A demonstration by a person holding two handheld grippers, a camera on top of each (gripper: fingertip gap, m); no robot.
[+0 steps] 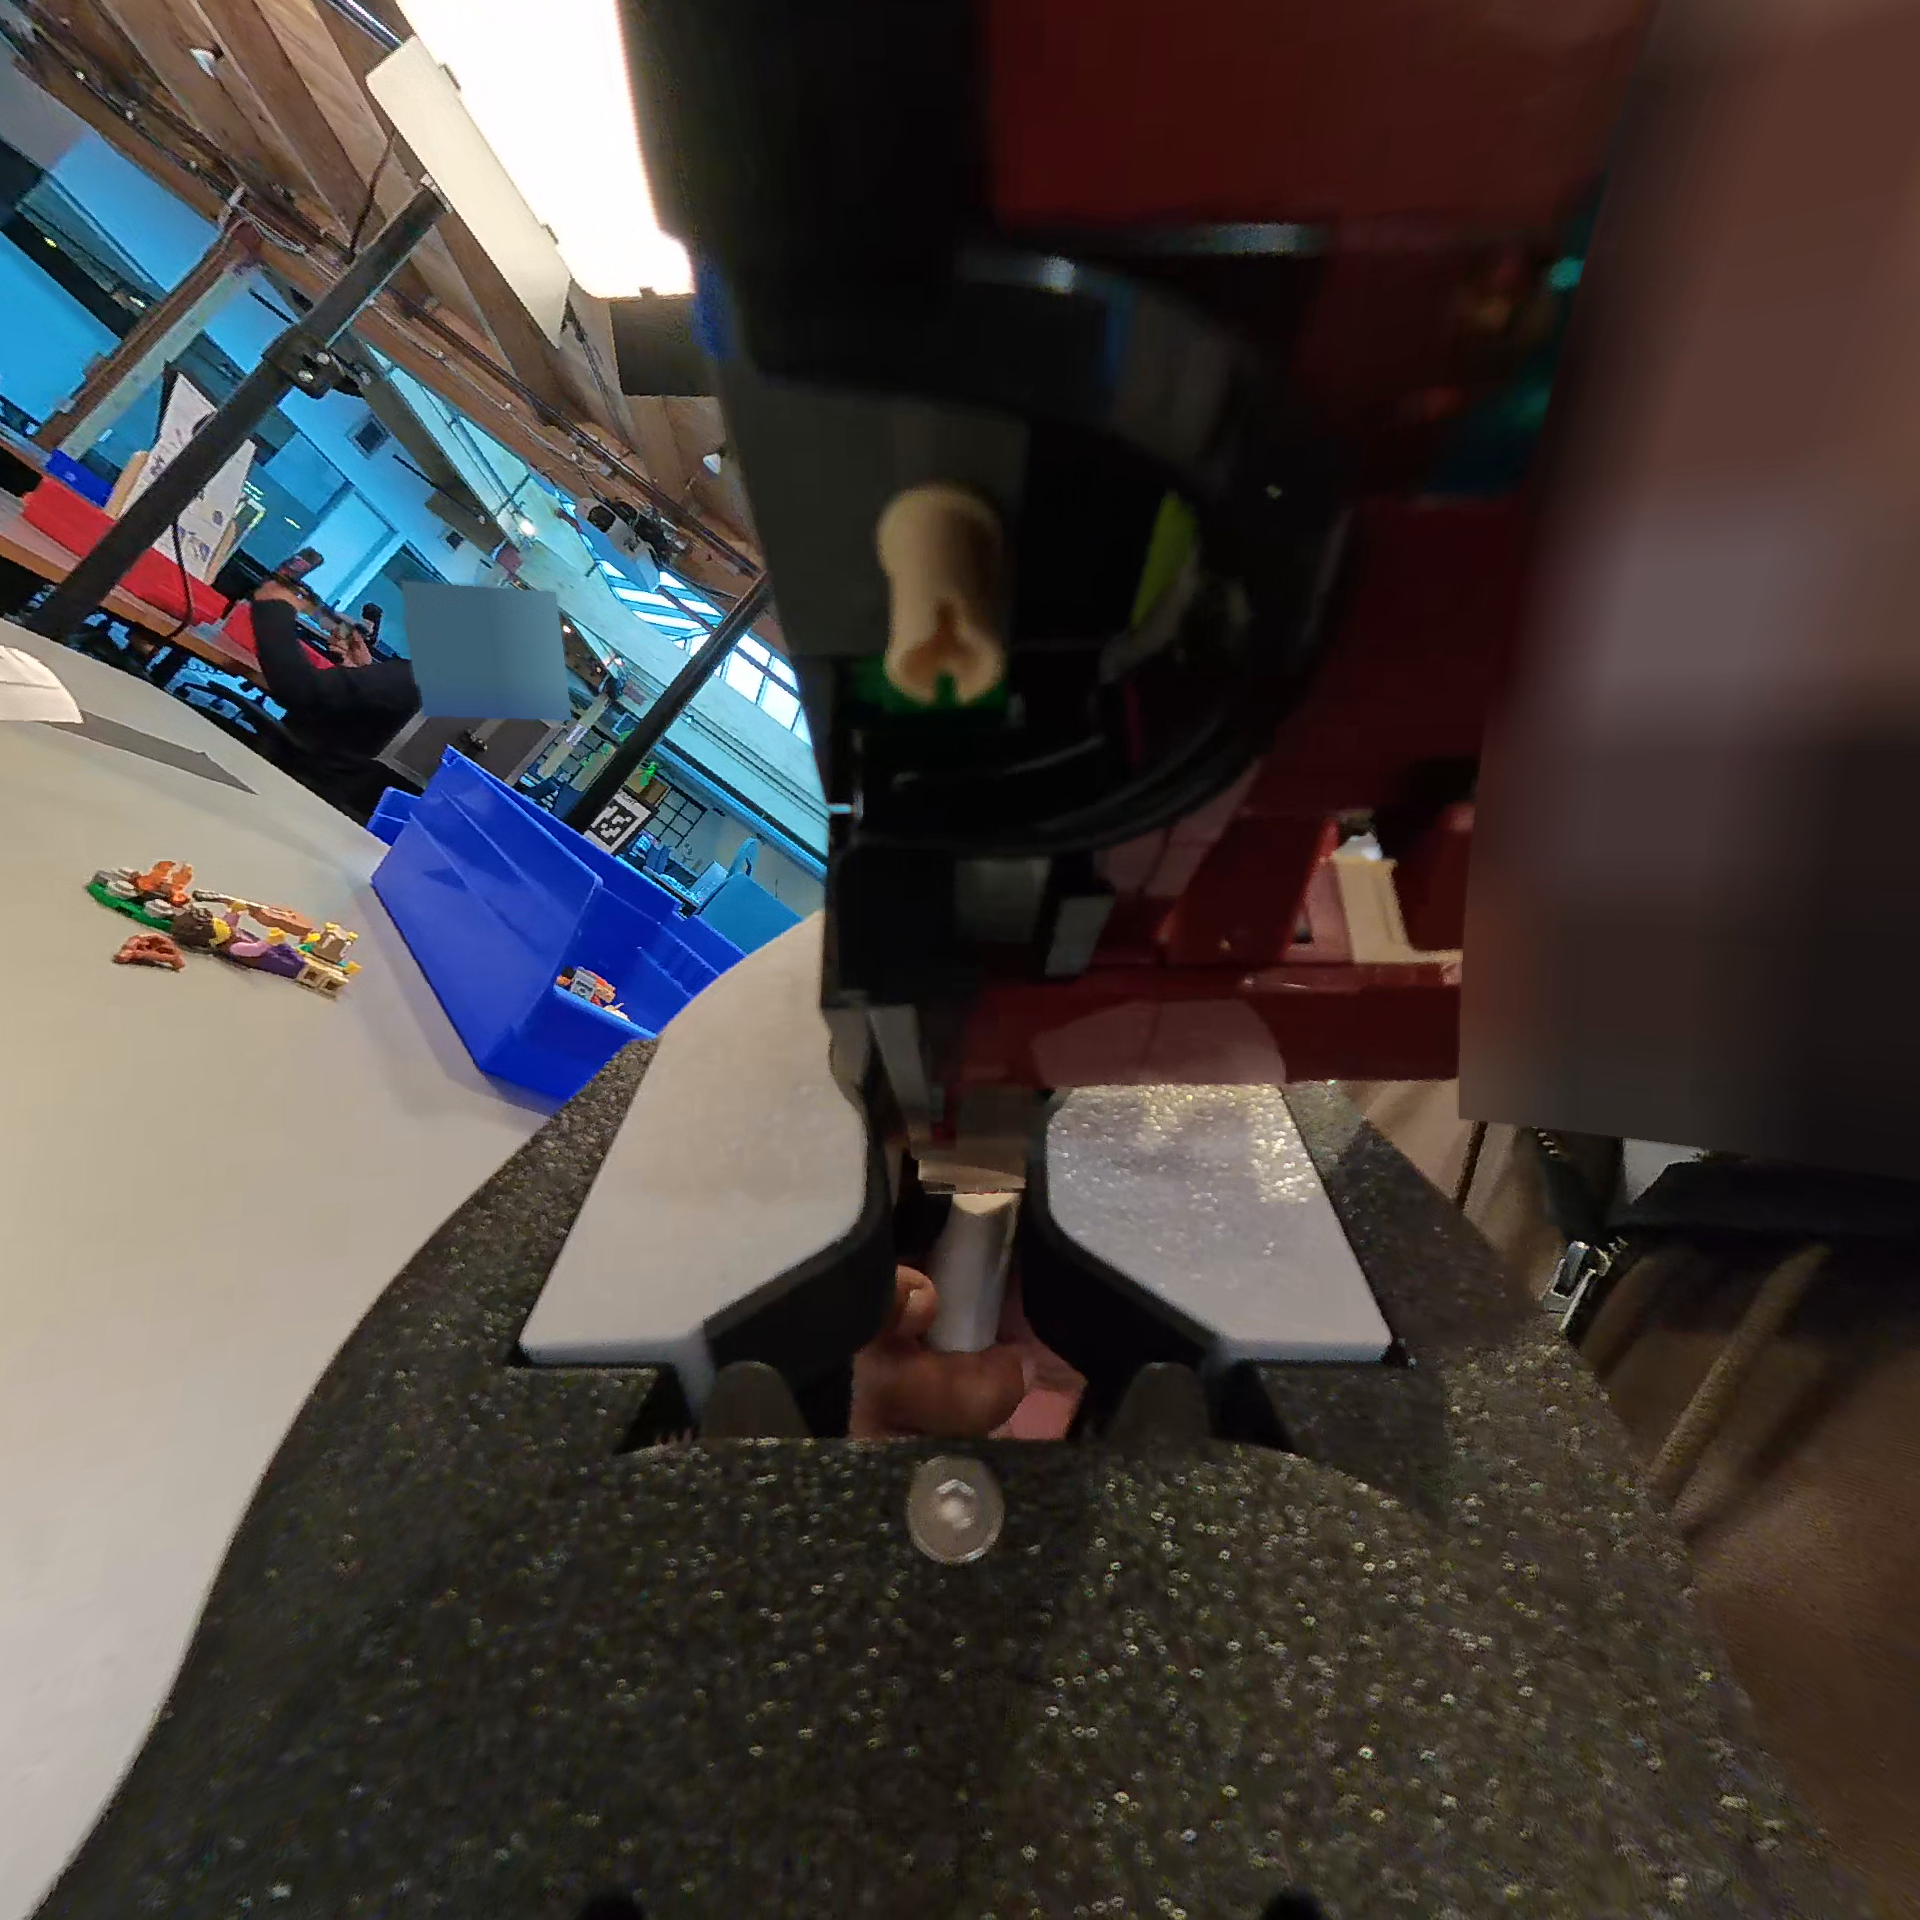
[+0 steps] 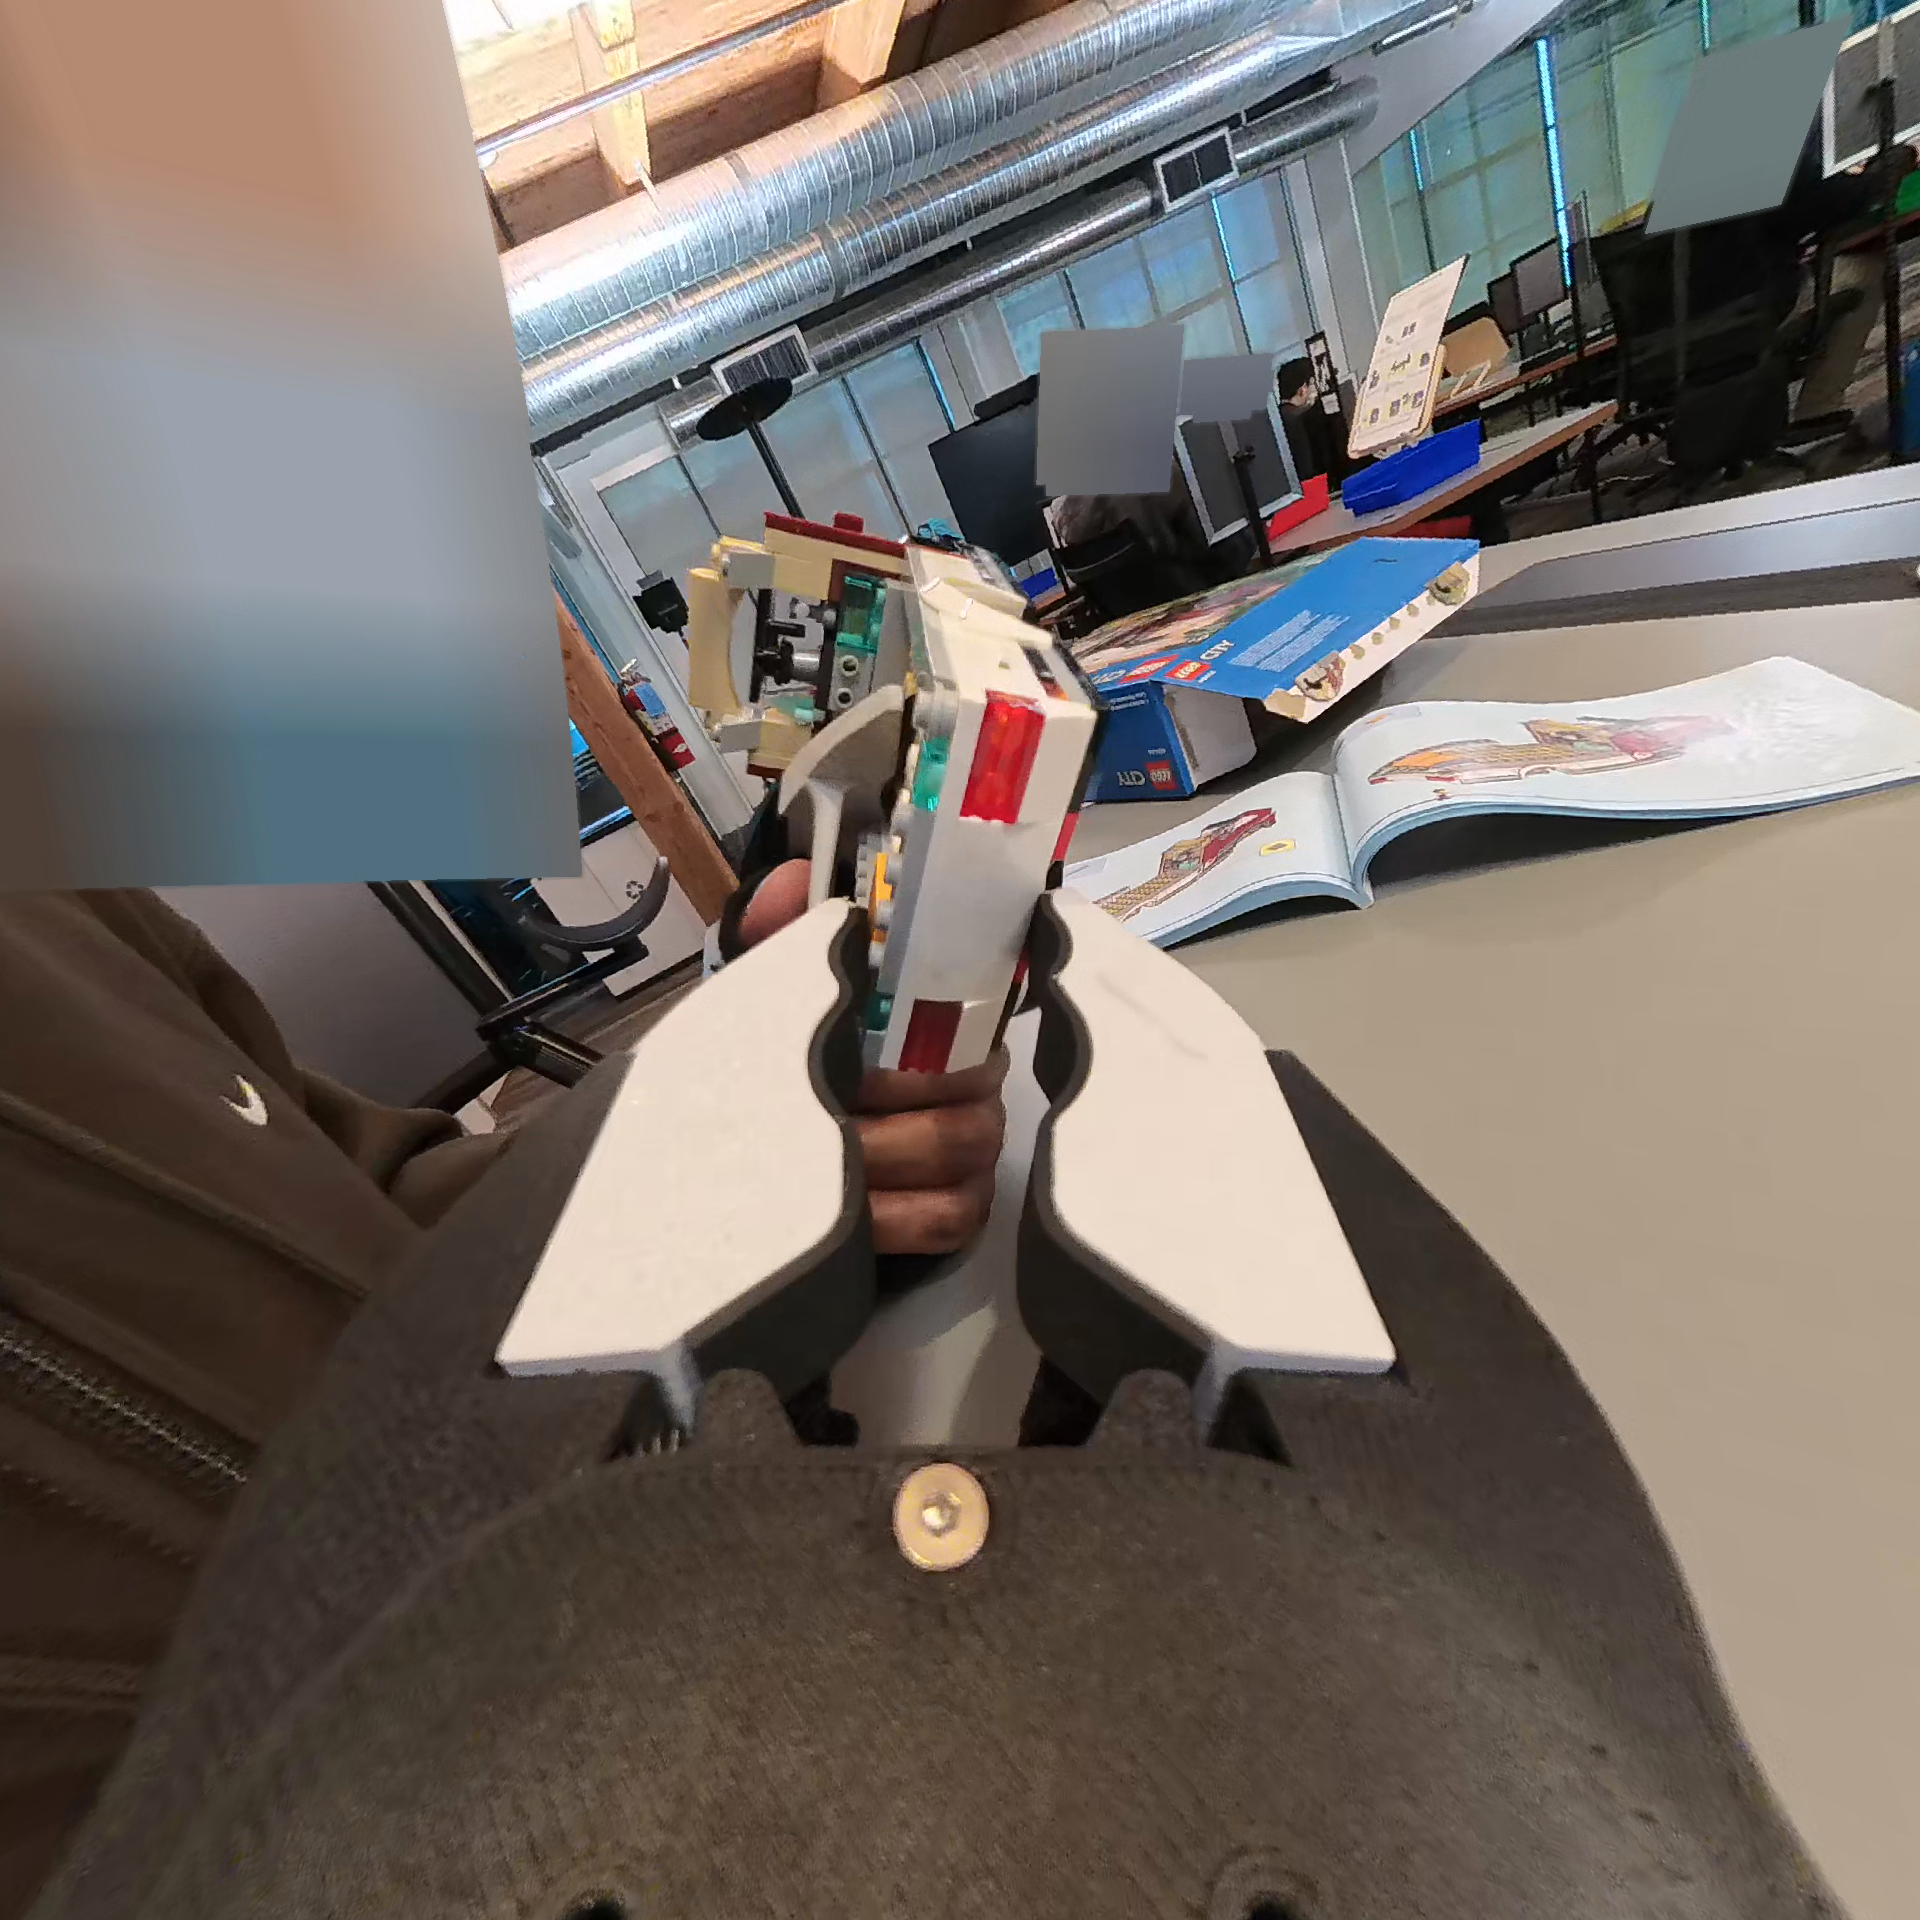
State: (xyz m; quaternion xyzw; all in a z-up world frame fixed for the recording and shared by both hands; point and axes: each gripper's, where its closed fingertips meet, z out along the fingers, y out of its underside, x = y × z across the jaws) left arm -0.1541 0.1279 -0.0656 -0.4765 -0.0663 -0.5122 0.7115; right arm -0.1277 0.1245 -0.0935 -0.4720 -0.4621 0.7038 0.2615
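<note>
Right gripper is nearest the lens, its pale fingers clenched on the white-and-red end of the model. Both pads press the model's flat sides. The model stands on end, lifted clear of the table.

A hand shows directly below the model, between the fingers. Left gripper closes on the model's black and dark red part from the opposite side. Its tips appear to pinch the model, though the contact is partly in shadow. One of its fingers curves over the model's left face in the right wrist view.

Holding the model at two places probably keeps a long, jointed build from twisting or shedding bricks. A tan pin juts from the model's black section, toward the left camera.

Right of the model, an open booklet lies flat on the table. Beyond the booklet rests a torn blue box. Left of the model stands a blue bin, and loose pieces are scattered farther left.

The table edge runs just beneath the model, on the person's side. The bare grey surface between model and booklet gives the widest room to set down or swing. Bin and box bound the far side.
</note>
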